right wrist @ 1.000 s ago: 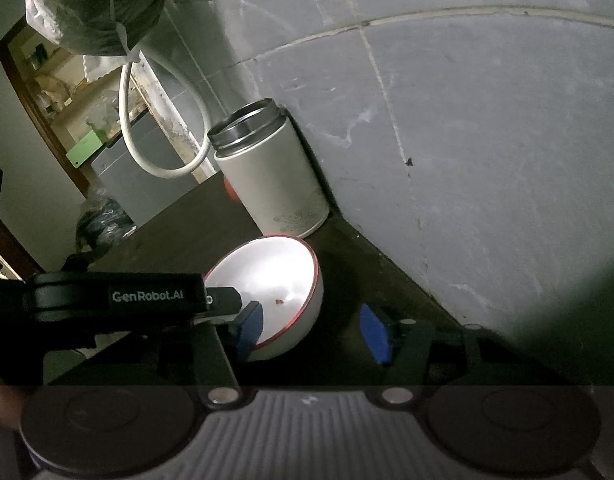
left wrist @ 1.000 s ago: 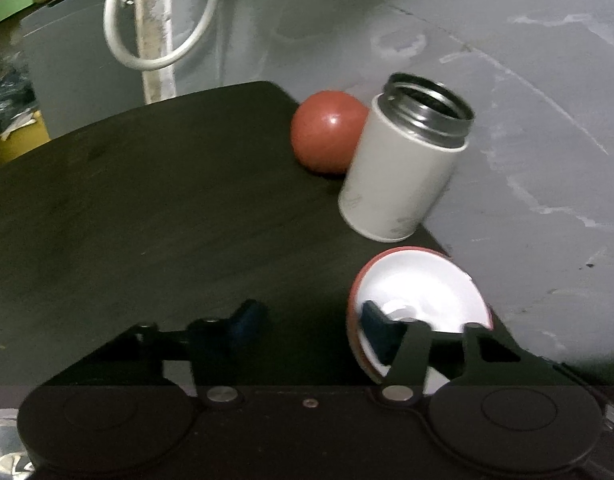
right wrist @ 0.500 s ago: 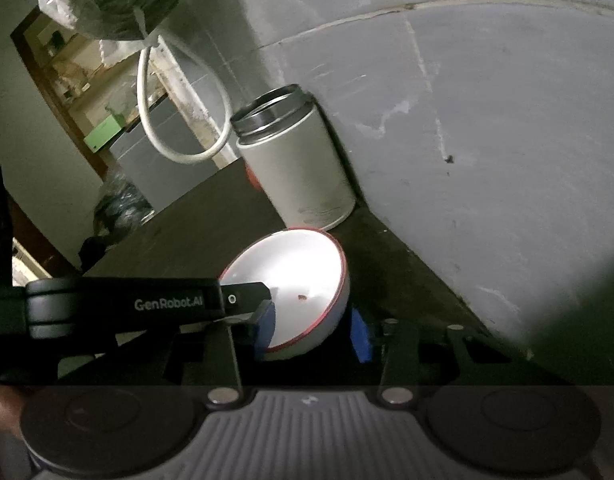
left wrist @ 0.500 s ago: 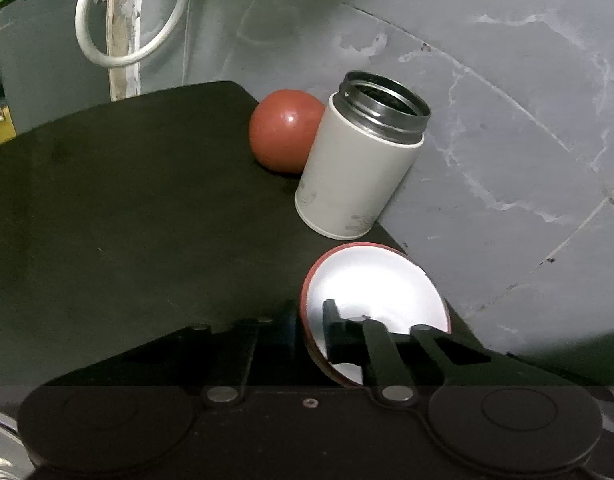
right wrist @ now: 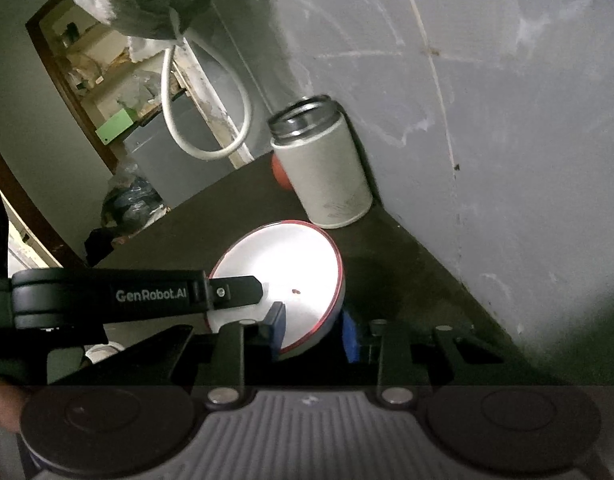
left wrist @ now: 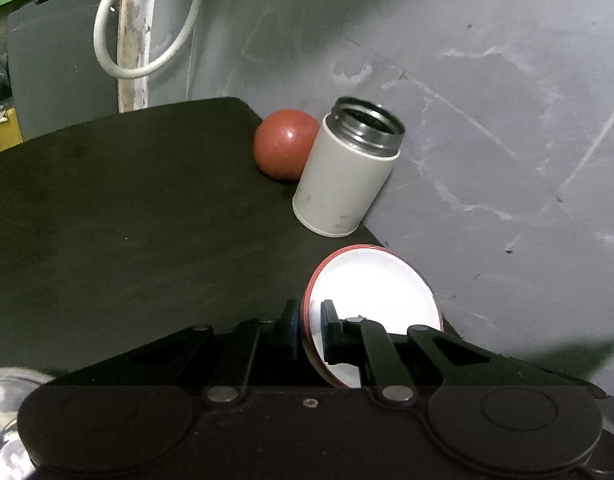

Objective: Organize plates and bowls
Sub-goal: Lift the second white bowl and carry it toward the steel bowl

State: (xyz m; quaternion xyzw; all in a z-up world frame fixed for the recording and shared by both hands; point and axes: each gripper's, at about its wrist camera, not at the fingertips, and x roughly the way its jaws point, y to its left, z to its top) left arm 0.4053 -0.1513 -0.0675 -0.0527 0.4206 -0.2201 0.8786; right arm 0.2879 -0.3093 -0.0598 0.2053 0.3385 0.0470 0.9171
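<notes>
A white bowl (left wrist: 375, 292) with a red rim stands tilted on edge near the right end of the dark table (left wrist: 107, 220). My left gripper (left wrist: 309, 322) is shut on the bowl's near rim, one finger inside and one outside. In the right wrist view the same bowl (right wrist: 283, 264) faces the camera, and my right gripper (right wrist: 312, 328) is shut on its lower wall between blue pads. One of the left gripper's fingers (right wrist: 235, 292) reaches in from the left over the bowl's edge. Whether the bowl touches the table is hidden.
A white canister (left wrist: 347, 176) with an open steel mouth stands by the grey wall (left wrist: 487, 120), a red round object (left wrist: 285, 148) behind it. A shiny steel item (left wrist: 3, 400) sits at lower left. A white hose loop (left wrist: 147, 40) hangs on the wall. A hand (right wrist: 3, 404) shows at the edge.
Both grippers went from open to shut on the bowl, the left first and then the right. The bowl has tipped up from lying flat to standing on edge.
</notes>
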